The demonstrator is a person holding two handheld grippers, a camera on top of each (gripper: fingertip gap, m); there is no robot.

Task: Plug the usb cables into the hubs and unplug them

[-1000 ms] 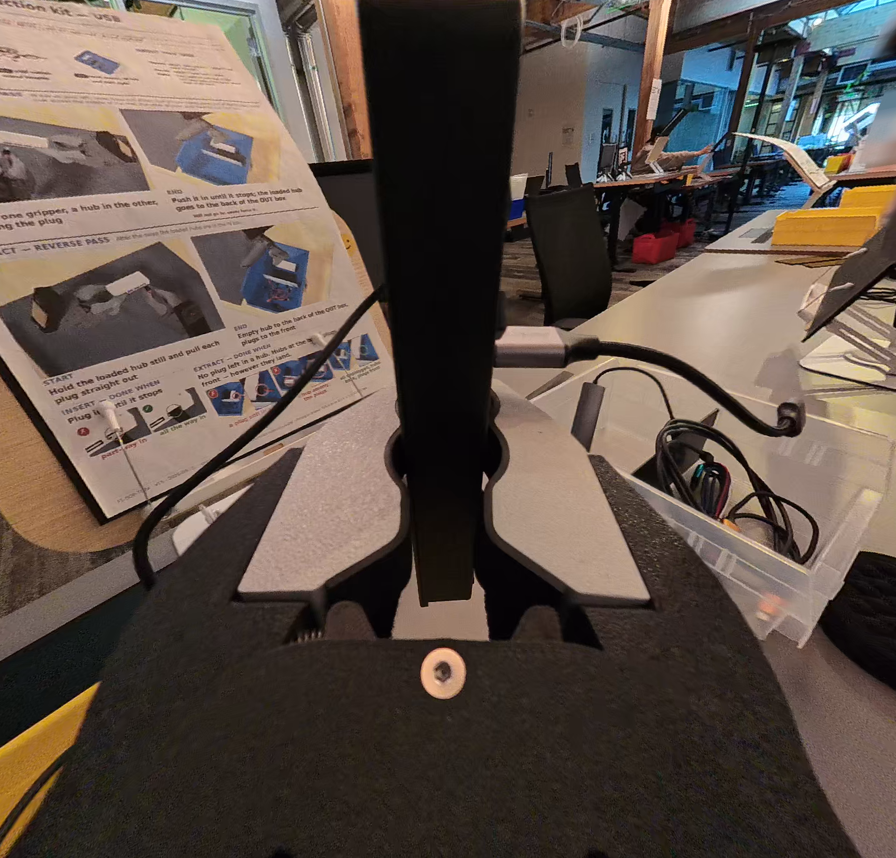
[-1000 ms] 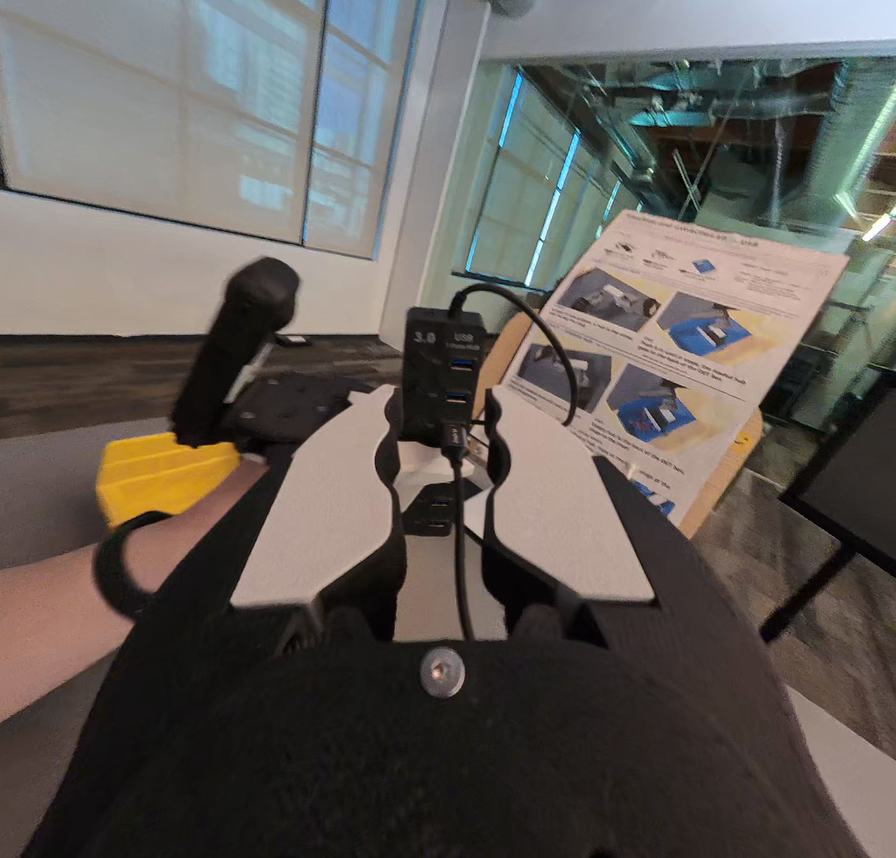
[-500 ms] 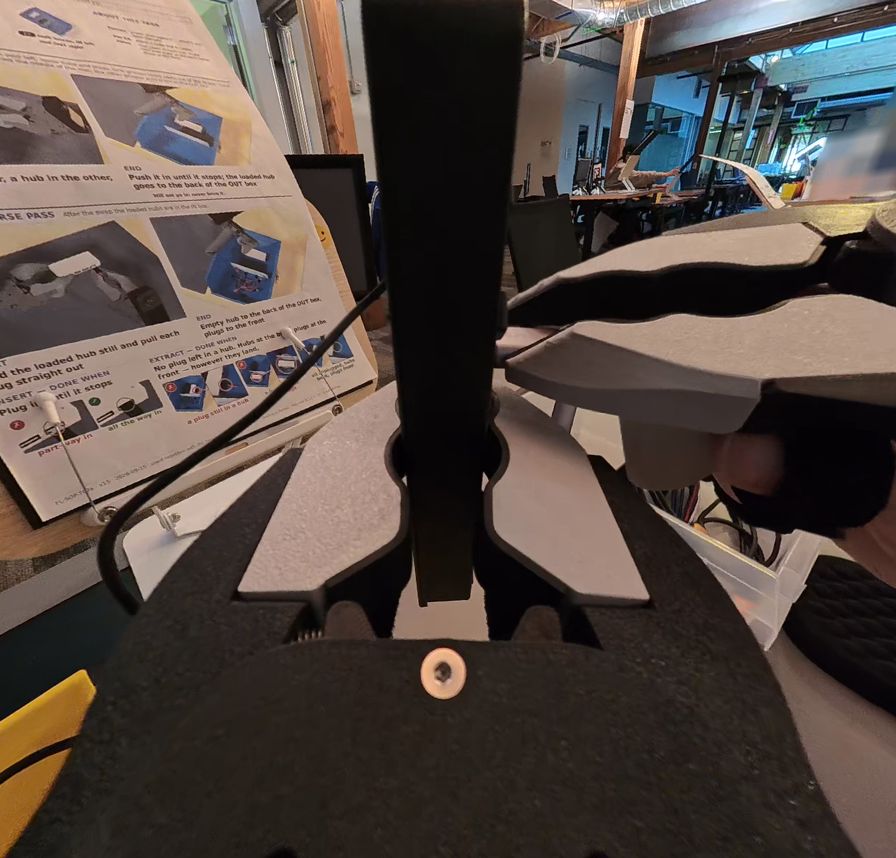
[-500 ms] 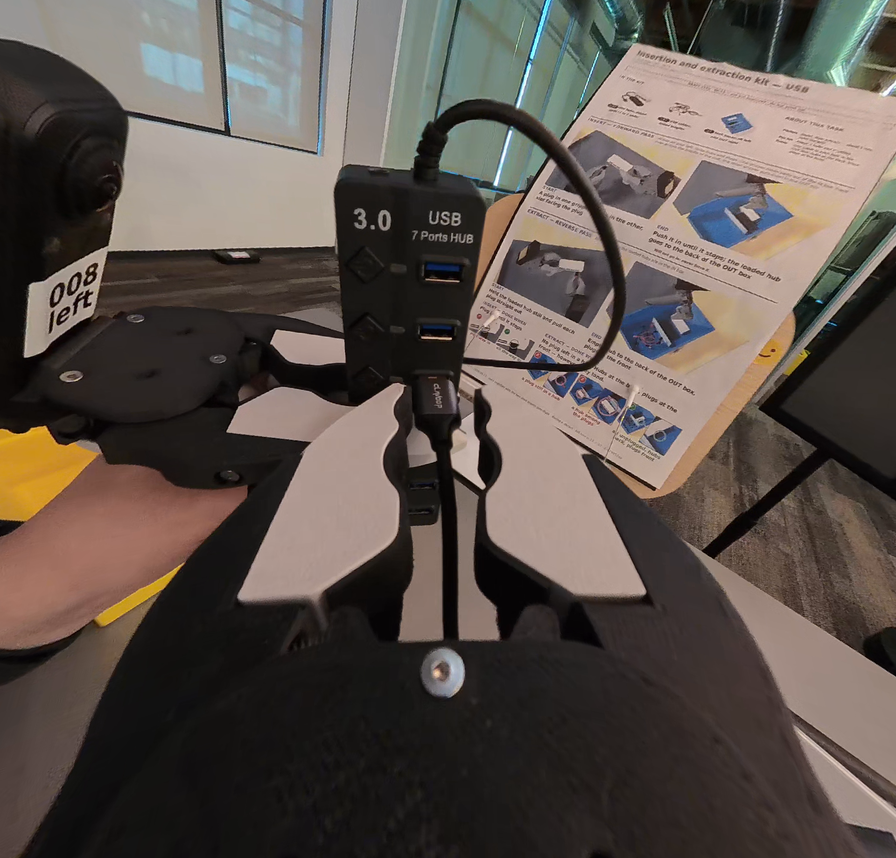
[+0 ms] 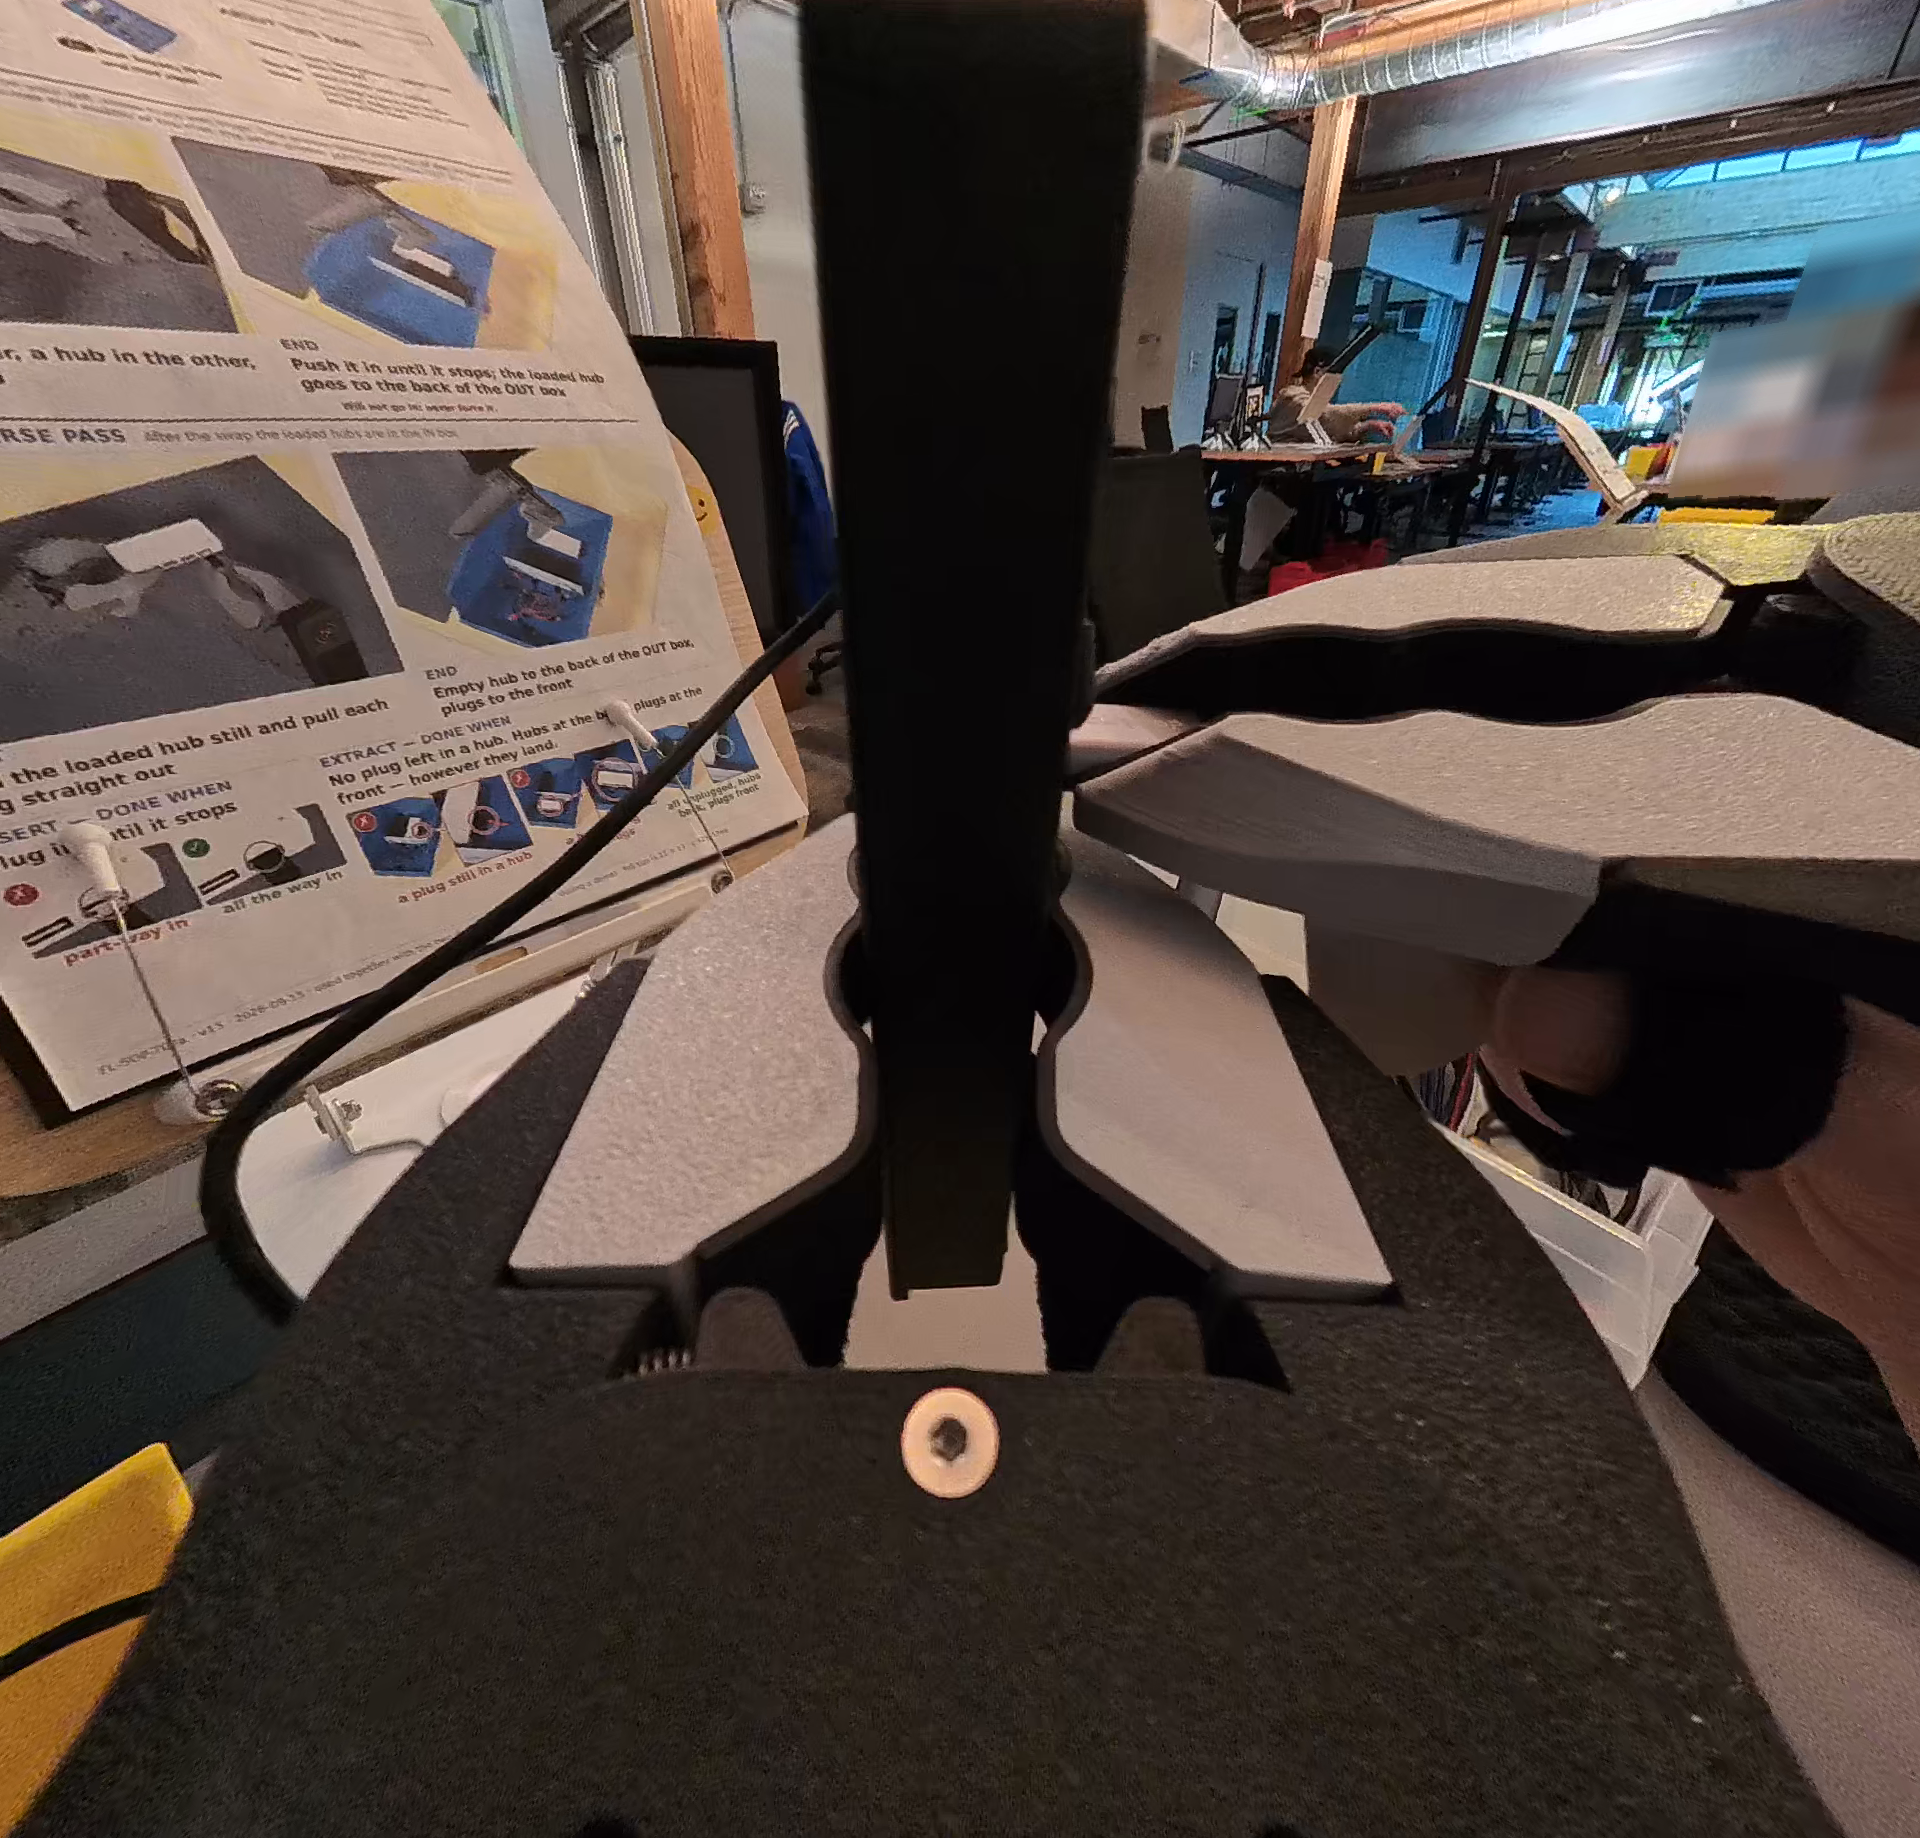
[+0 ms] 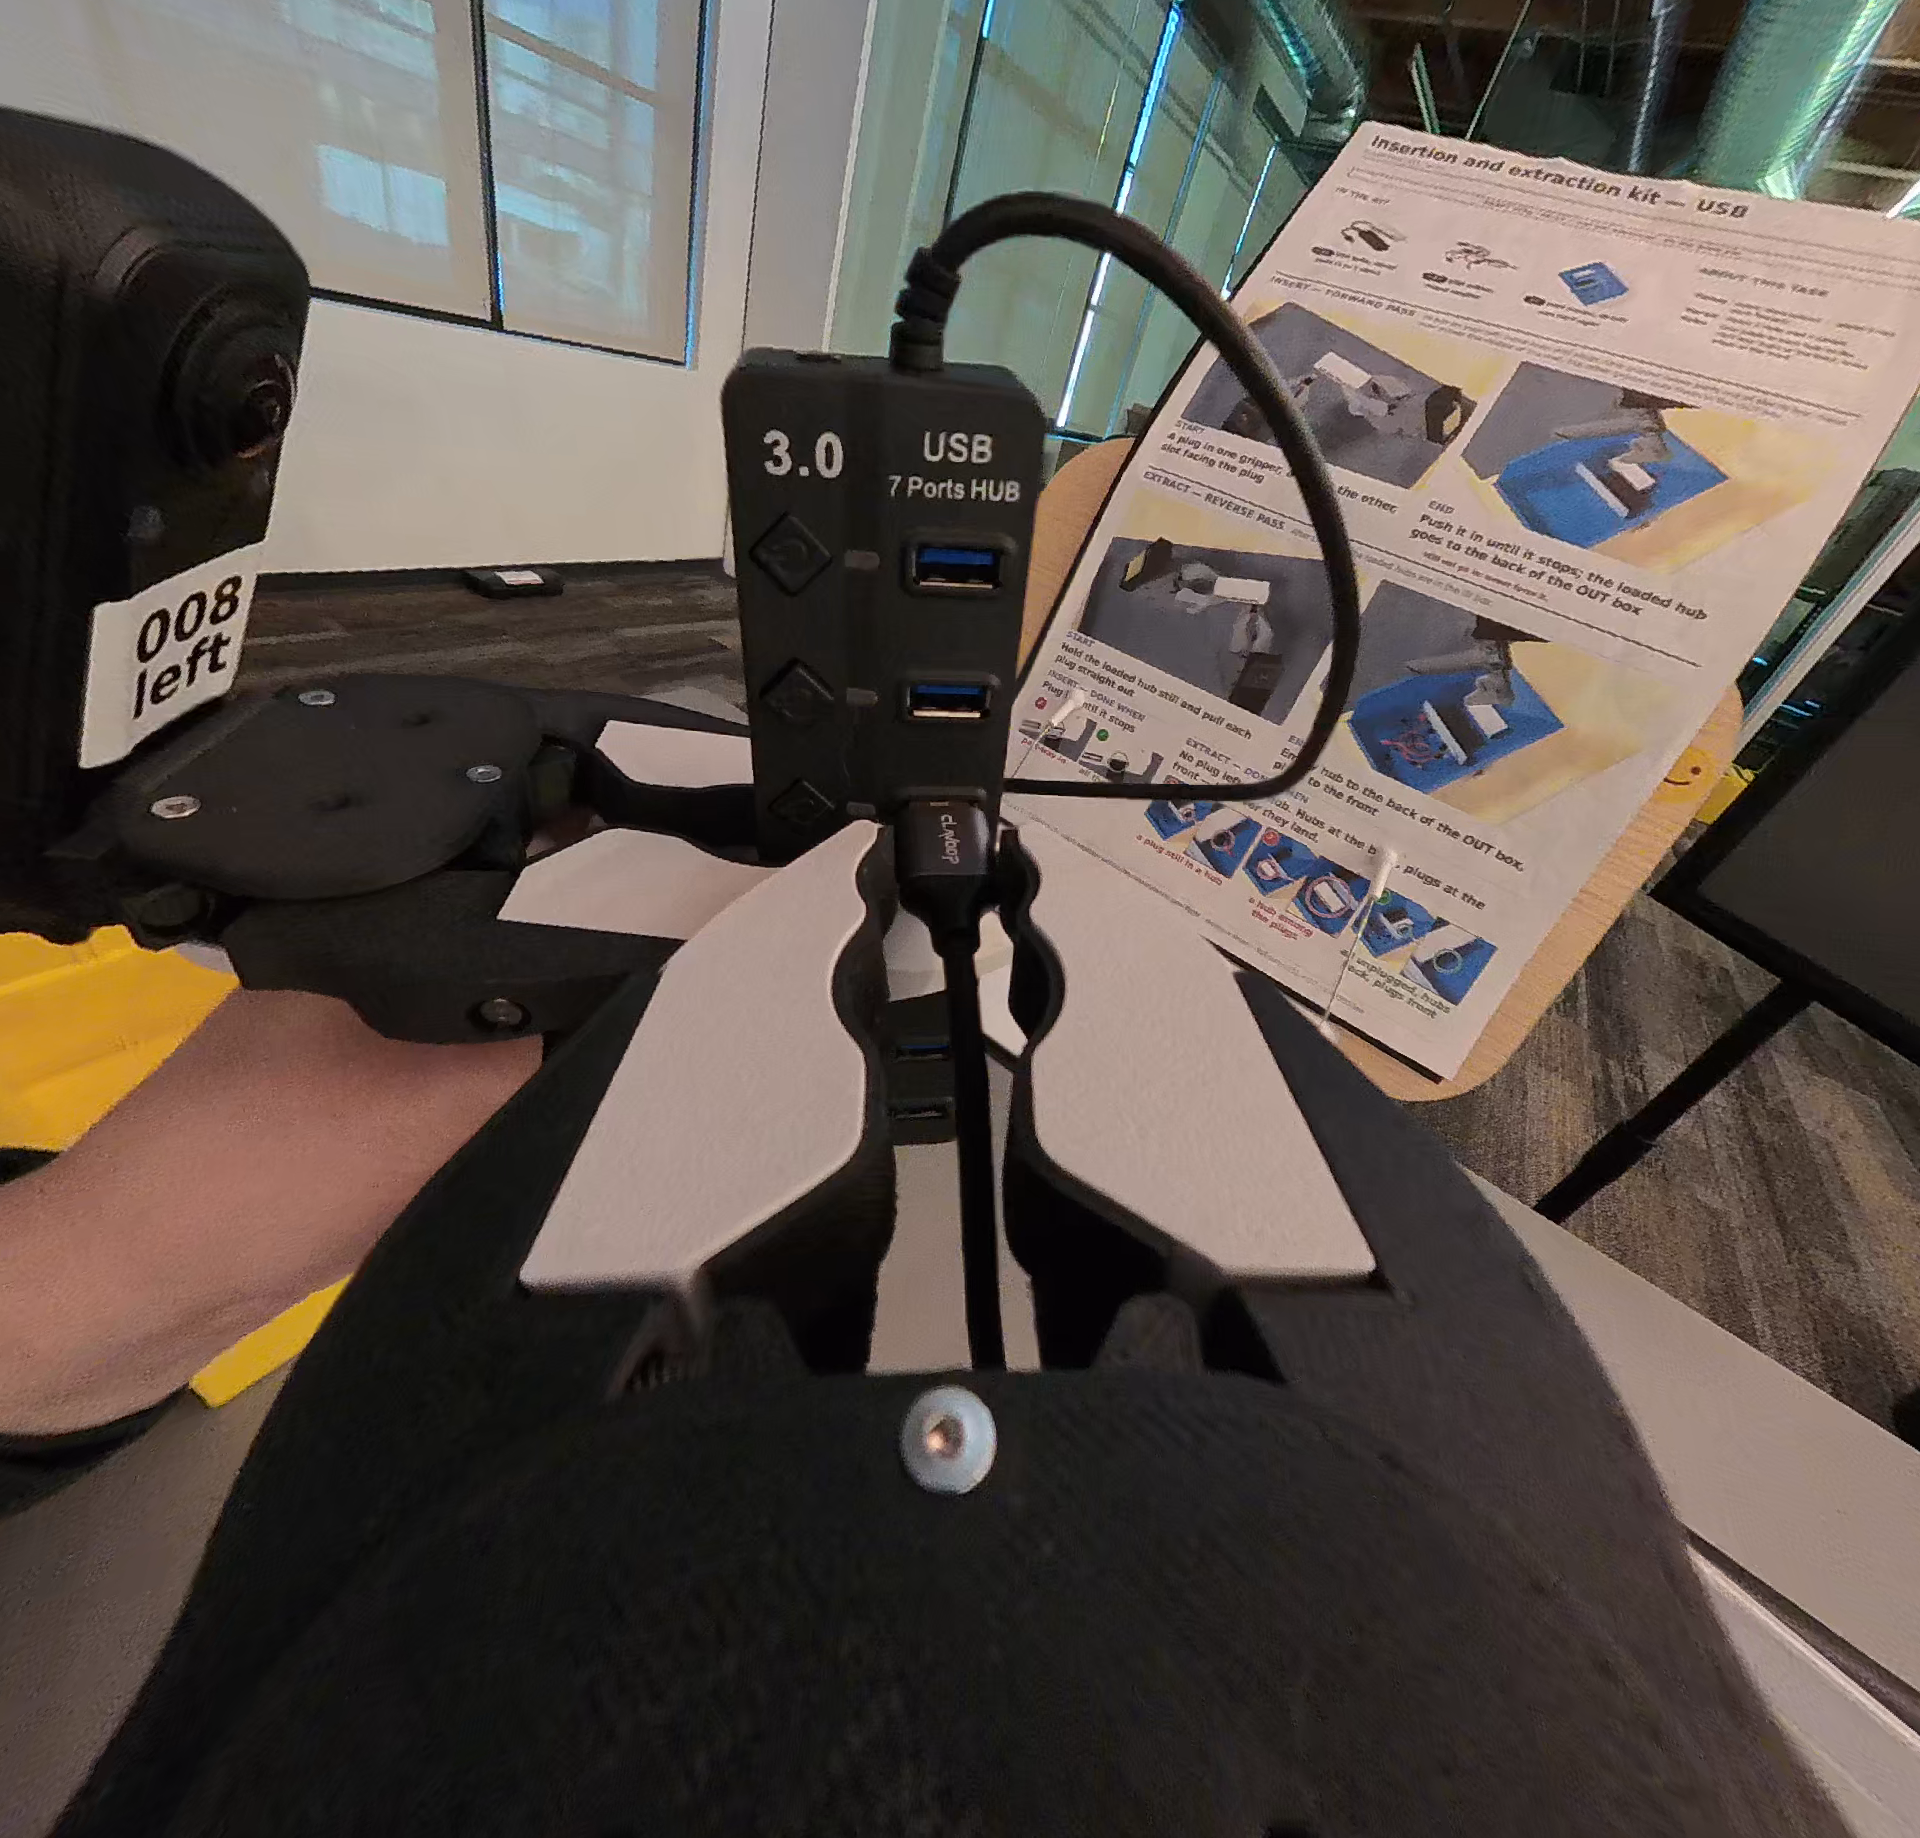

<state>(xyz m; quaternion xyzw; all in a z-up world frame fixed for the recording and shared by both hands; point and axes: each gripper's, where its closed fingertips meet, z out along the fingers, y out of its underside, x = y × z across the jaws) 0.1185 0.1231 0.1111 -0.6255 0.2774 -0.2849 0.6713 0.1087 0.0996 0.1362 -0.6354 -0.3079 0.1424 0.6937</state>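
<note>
Since half a second ago, little is changing: both grippers are holding almost the same pose, and the instruction sheet (image 6: 1455, 593) is sitting slightly lower in the left wrist view. The right gripper (image 6: 940, 879) is clamping its fingers on a black USB plug (image 6: 943, 843), which is sitting in the third port down of the black hub (image 6: 883, 583). The plug's cable (image 6: 977, 1165) is running back between the fingers. The left gripper (image 5: 956, 936) is pinching the hub's lower part, holding it upright above the table. The hub's own cord (image 6: 1226, 386) is looping rightward in front of the sheet. A yellow bin (image 6: 94, 1040) is lying behind the person's forearm (image 6: 229, 1165).
</note>
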